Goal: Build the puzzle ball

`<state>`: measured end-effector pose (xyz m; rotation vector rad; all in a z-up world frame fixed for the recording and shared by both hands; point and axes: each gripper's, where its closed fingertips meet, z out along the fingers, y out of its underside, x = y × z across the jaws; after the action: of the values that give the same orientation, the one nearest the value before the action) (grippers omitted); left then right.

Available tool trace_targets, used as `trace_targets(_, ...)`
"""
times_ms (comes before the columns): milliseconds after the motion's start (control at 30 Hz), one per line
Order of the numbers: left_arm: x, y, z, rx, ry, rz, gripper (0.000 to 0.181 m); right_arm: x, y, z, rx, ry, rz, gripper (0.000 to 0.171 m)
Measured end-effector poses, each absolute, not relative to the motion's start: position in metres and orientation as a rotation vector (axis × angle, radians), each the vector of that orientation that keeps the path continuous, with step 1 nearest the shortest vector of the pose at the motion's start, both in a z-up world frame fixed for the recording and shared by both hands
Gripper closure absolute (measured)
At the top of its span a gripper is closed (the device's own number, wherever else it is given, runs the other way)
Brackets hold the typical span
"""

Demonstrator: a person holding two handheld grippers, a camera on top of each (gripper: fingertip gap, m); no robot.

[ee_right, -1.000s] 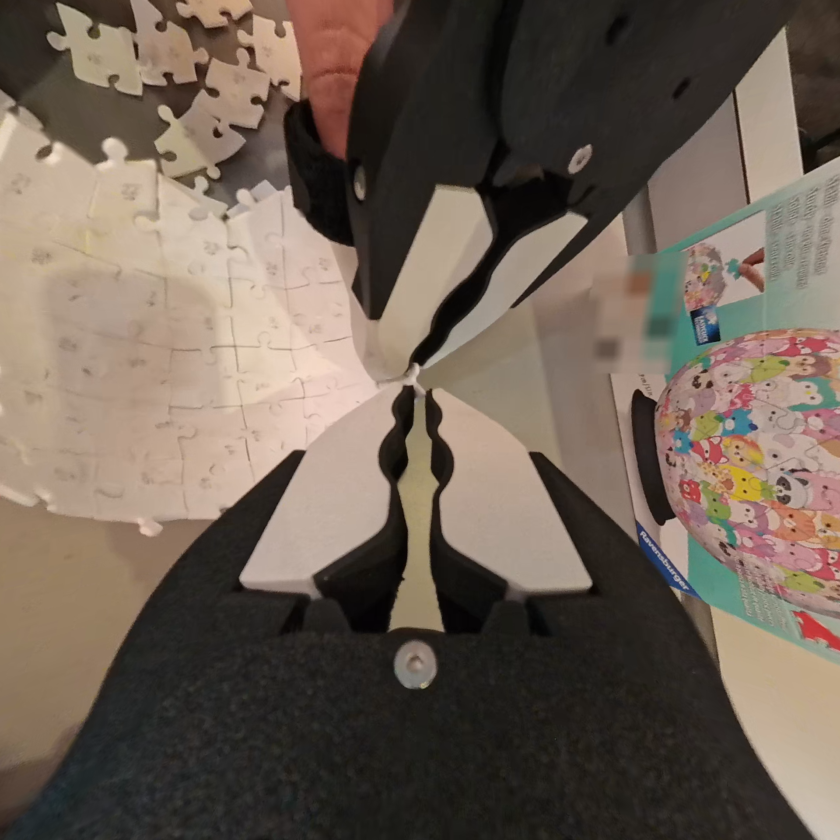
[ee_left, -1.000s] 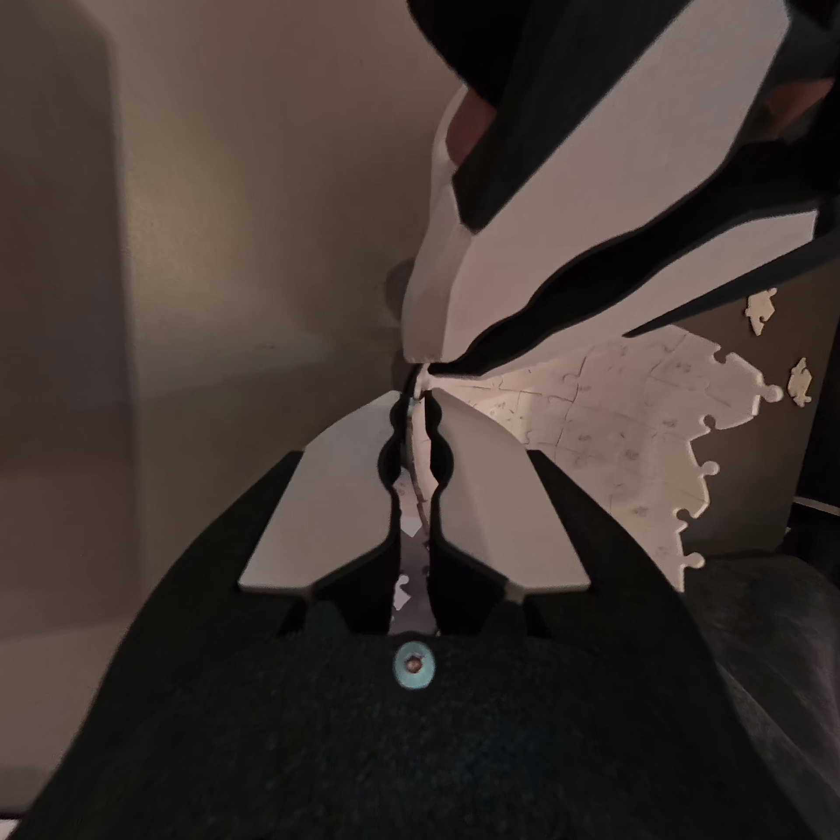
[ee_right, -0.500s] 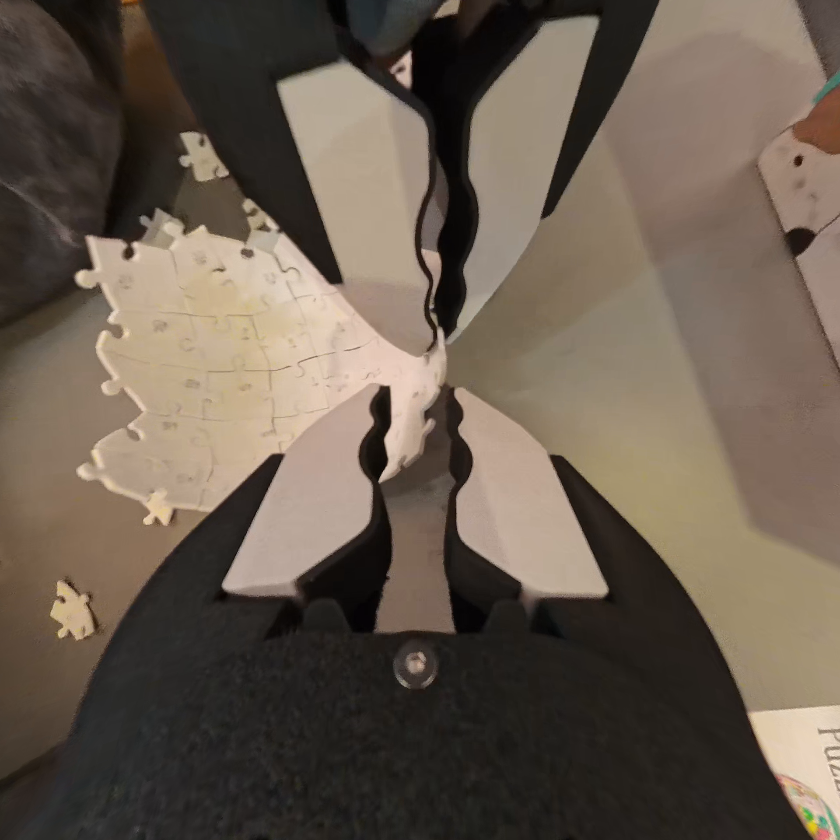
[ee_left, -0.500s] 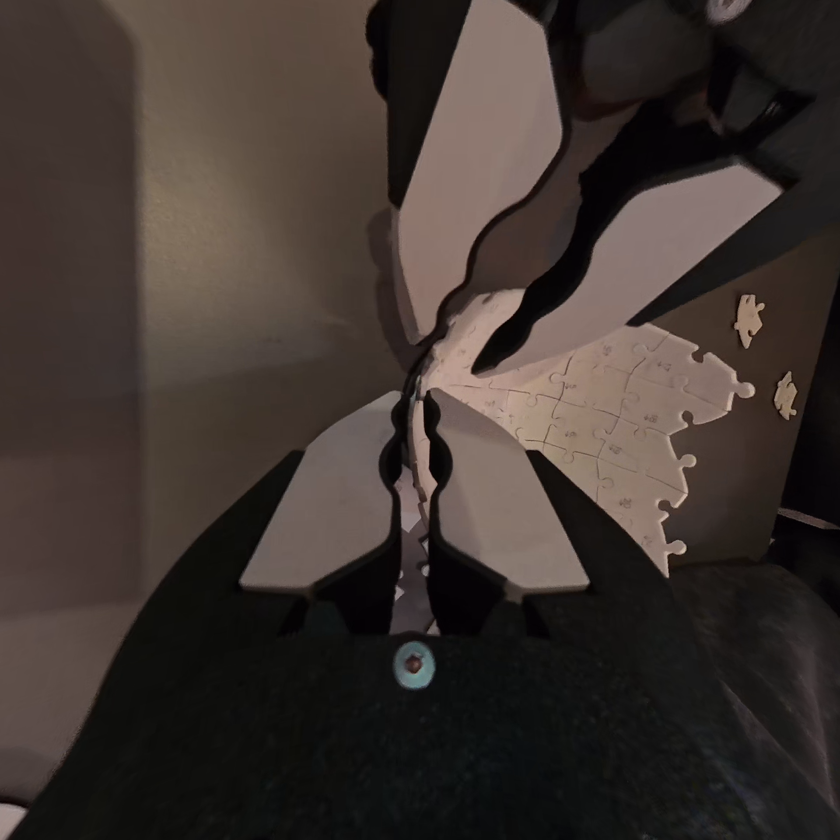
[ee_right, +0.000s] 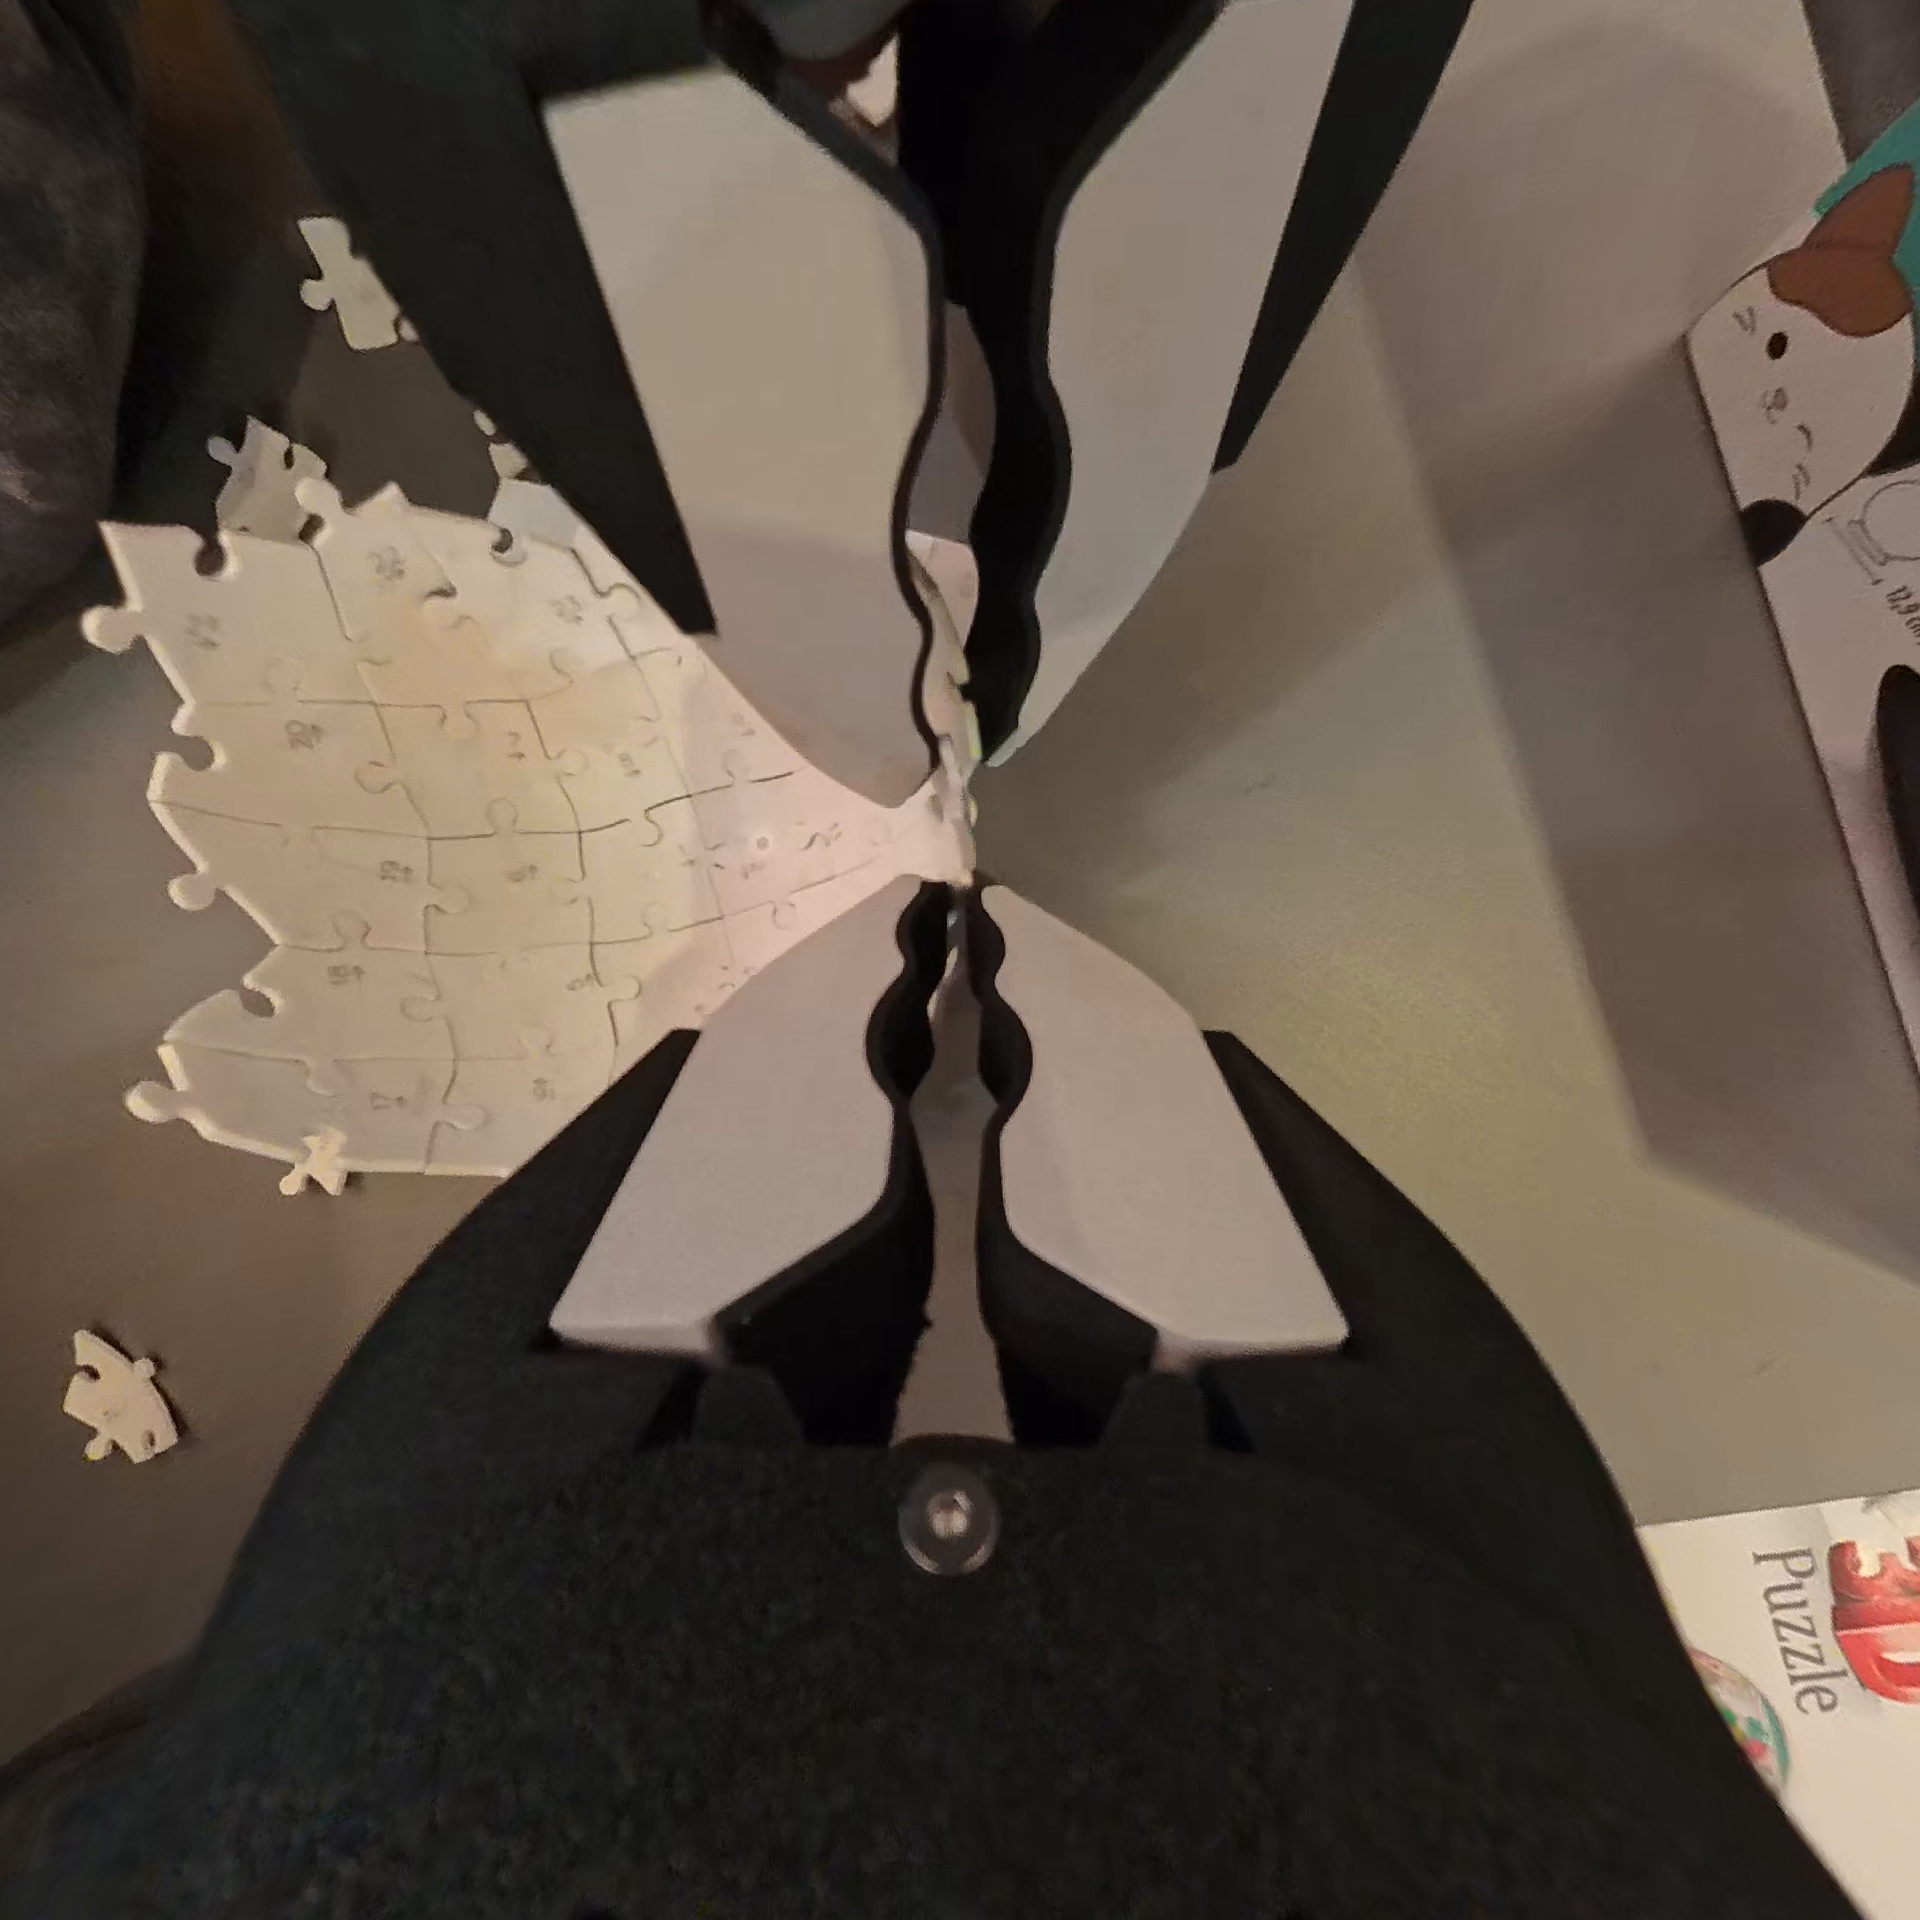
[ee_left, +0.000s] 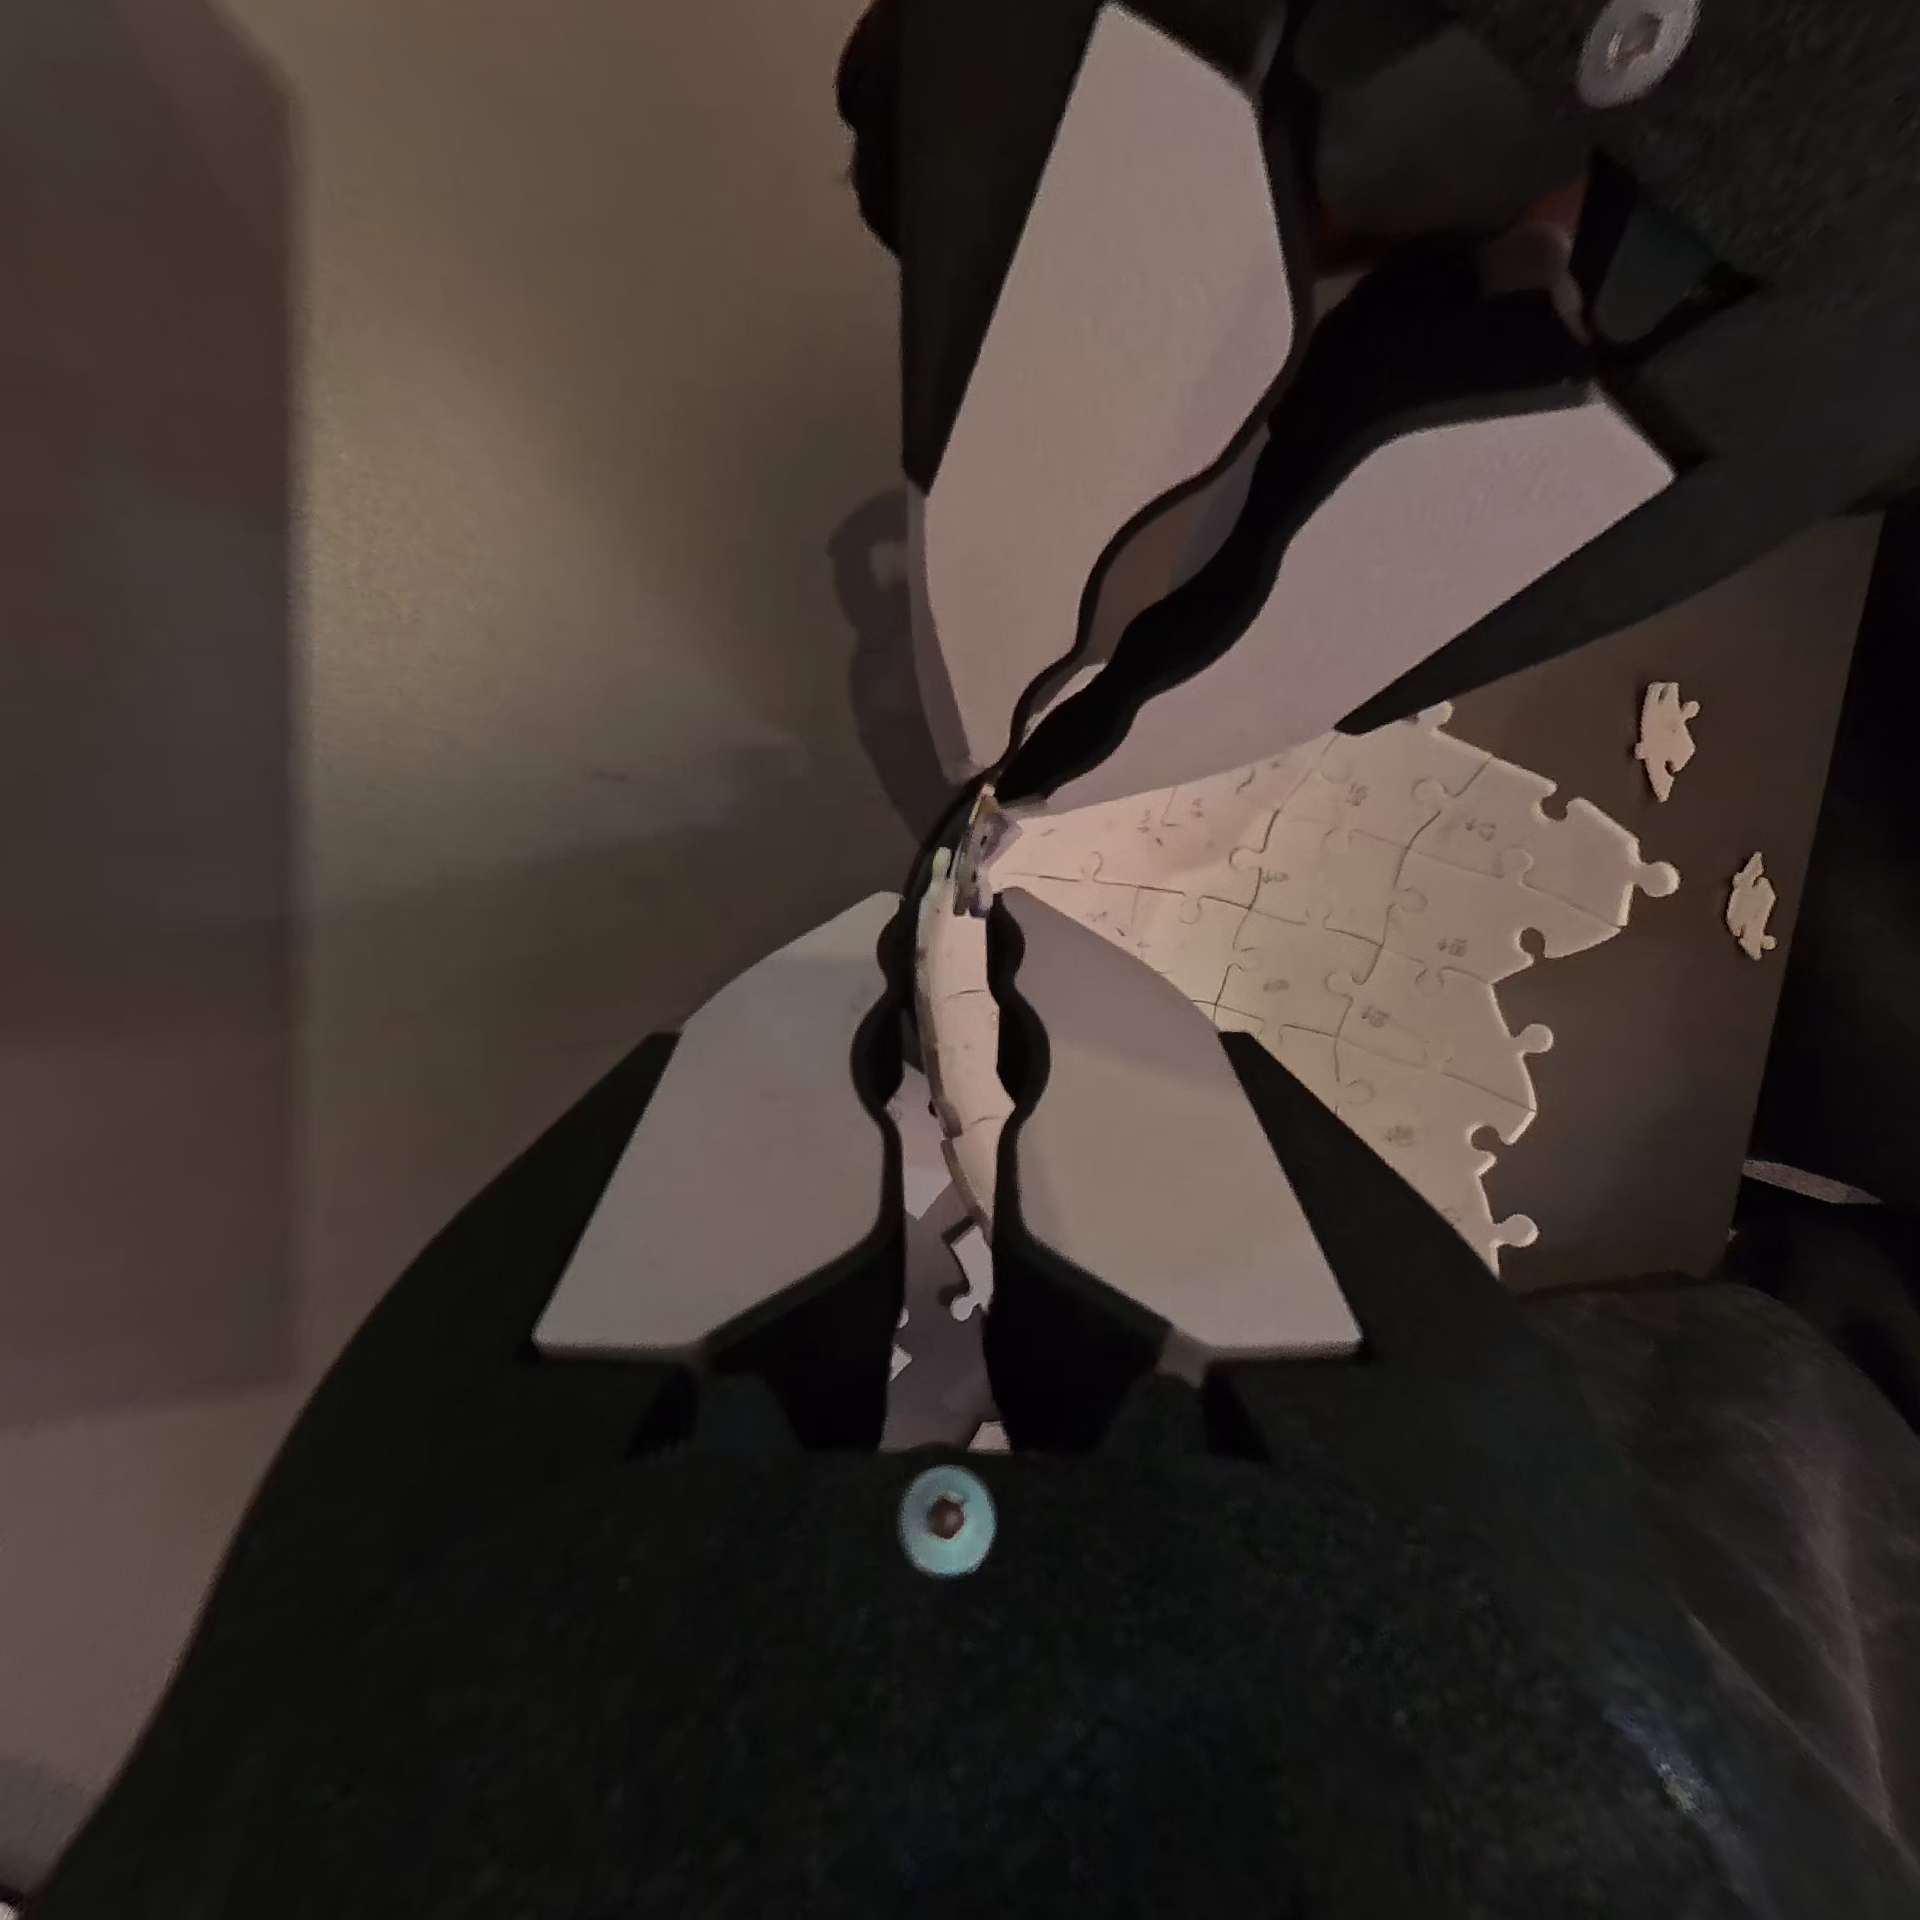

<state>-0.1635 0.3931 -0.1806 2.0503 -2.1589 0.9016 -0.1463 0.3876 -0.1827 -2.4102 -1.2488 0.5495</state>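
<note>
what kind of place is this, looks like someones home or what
Probably a home, at a tabletop set up for a puzzle, though that is a guess. A curved sheet of joined white puzzle pieces, loose pieces on the dark surface, and the printed puzzle box suggest it.

Left black-and-white two-finger tool [ee_left: 961, 894]: fingers nearly closed, pinching a thin edge. Right black-and-white two-finger tool [ee_right: 951, 894]: fingers nearly closed, tips meeting the left tool's tips head-on.
</note>
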Motion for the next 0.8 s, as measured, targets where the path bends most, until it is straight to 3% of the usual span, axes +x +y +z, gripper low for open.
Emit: trace_targets(800,-0.1709,0.3989,-0.1846,2.072,-2.116,0.890,0.179,-0.1473,0.3910,-0.1798,-2.440,-1.233,0.528,0.167)
